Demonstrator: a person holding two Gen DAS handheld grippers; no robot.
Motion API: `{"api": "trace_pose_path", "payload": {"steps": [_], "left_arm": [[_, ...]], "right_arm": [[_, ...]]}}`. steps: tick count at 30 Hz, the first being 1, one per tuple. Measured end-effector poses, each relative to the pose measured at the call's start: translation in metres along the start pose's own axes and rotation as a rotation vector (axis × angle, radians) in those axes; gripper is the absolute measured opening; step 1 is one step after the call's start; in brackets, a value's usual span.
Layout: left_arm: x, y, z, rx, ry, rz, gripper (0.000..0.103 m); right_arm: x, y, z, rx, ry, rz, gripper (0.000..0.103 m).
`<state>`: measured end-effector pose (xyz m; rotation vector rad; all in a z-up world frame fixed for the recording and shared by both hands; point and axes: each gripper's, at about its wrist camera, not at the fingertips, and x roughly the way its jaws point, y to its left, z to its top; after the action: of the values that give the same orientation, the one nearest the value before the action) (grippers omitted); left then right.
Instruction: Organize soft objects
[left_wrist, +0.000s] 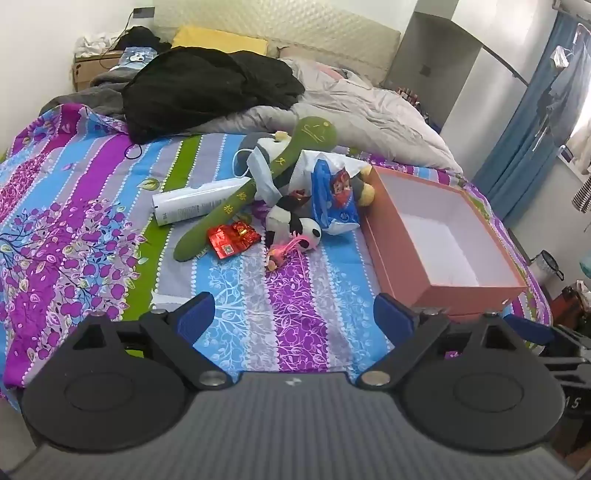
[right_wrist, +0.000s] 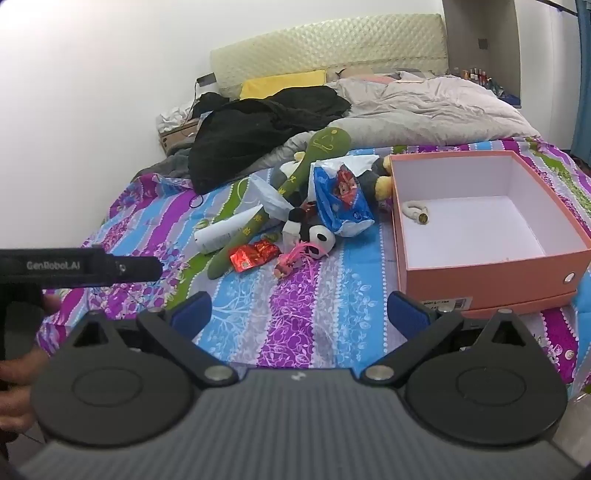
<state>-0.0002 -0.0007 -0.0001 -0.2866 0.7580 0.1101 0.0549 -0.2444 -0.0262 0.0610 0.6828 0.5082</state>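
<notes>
A heap of soft things lies mid-bed: a long green plush (left_wrist: 258, 188) (right_wrist: 280, 195), a black-and-white plush (left_wrist: 295, 221) (right_wrist: 314, 232), a yellow-footed plush (left_wrist: 365, 184) (right_wrist: 380, 181), a blue printed bag (left_wrist: 334, 195) (right_wrist: 341, 195), a face mask (left_wrist: 264, 173) and a red foil packet (left_wrist: 232, 238) (right_wrist: 255, 254). An open pink box (left_wrist: 469, 293) (right_wrist: 491, 275) stands to the right with a small white item (right_wrist: 415, 212) inside. My left gripper (left_wrist: 295, 317) and right gripper (right_wrist: 299, 314) hover open over the near bedspread, short of the heap, nothing between their fingers.
A white tube (left_wrist: 195, 205) (right_wrist: 229, 230) lies left of the heap, and a small pink toy (left_wrist: 282, 253) (right_wrist: 291, 258) in front of it. Black clothing (left_wrist: 207, 85) and a grey duvet (left_wrist: 369, 110) cover the far half. The left gripper's body (right_wrist: 81, 266) shows at left.
</notes>
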Motion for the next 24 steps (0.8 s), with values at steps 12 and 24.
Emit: {"api": "trace_pose_path", "payload": {"steps": [12,24], "left_arm": [[0.0075,0.0059,-0.0005,-0.021,0.021,-0.012,0.095],[0.0098,-0.0031,-0.0019,-0.003,0.031,-0.024,0.095]], "right_arm": [[0.0028,0.0034,-0.0051,-0.009,0.024,-0.012,0.103],[-0.0026,0.0012,-0.0049,-0.009,0.024,-0.018,0.103]]}}
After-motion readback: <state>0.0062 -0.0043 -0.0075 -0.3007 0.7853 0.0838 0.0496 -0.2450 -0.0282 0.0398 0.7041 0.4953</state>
